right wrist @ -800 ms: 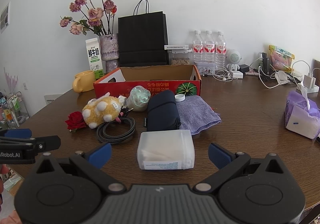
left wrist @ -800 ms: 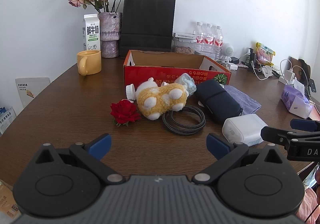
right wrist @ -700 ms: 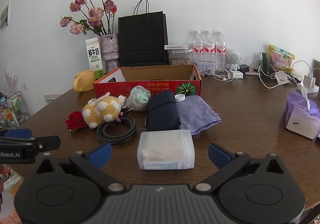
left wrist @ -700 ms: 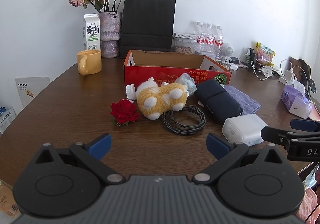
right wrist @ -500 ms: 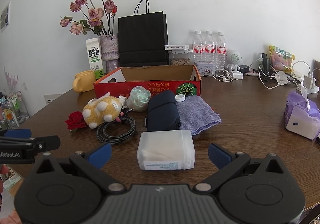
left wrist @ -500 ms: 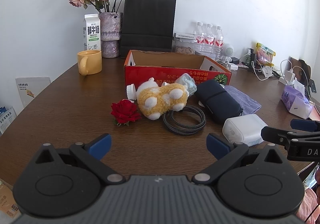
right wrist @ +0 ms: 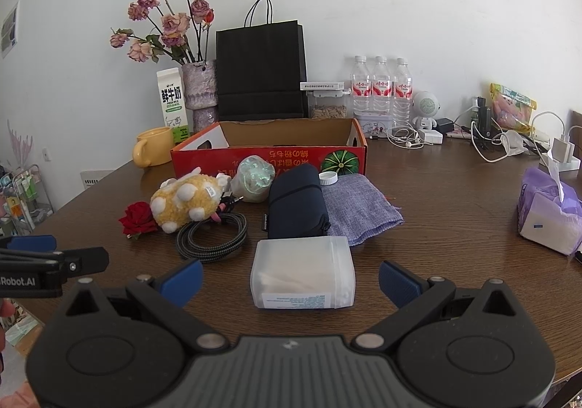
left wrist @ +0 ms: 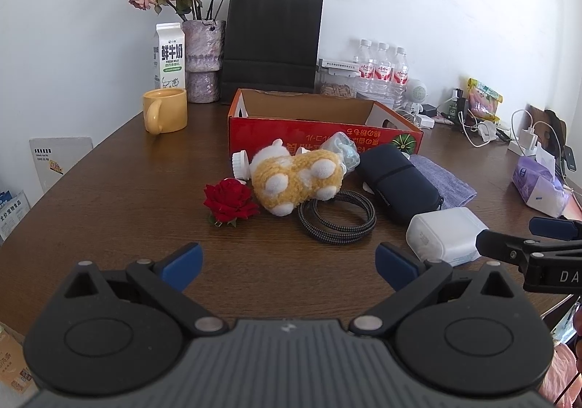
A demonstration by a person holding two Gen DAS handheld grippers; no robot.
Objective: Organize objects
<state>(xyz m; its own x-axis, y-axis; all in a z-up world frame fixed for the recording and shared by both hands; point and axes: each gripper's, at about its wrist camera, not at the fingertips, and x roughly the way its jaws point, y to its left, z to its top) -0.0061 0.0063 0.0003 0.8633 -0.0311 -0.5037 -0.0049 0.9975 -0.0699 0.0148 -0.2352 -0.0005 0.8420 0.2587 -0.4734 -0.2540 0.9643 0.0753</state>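
An open red cardboard box (left wrist: pixel 327 137) (right wrist: pixel 269 153) stands mid-table. In front of it lie a yellow plush toy (left wrist: pixel 298 182) (right wrist: pixel 185 198), a red rose (left wrist: pixel 229 202) (right wrist: pixel 138 220), a coiled braided cable (left wrist: pixel 336 217) (right wrist: pixel 212 235), a dark pouch (left wrist: pixel 398 182) (right wrist: pixel 294 206), a blue-grey cloth (left wrist: pixel 442 180) (right wrist: pixel 358 208), a crumpled clear bottle (right wrist: pixel 254 178) and a translucent white container (left wrist: pixel 445 235) (right wrist: pixel 302 273). My left gripper (left wrist: pixel 287 262) is open above bare wood near the rose. My right gripper (right wrist: pixel 291 277) is open, with the white container lying between its fingers, untouched.
At the back stand a yellow mug (left wrist: pixel 165 115), a milk carton (left wrist: pixel 169 56), a vase of dried roses (left wrist: pixel 202 60), a black paper bag (left wrist: pixel 271 47) and three water bottles (right wrist: pixel 380 87). Chargers and cables (right wrist: pixel 483 138) and a tissue pack (right wrist: pixel 549 213) occupy the right side.
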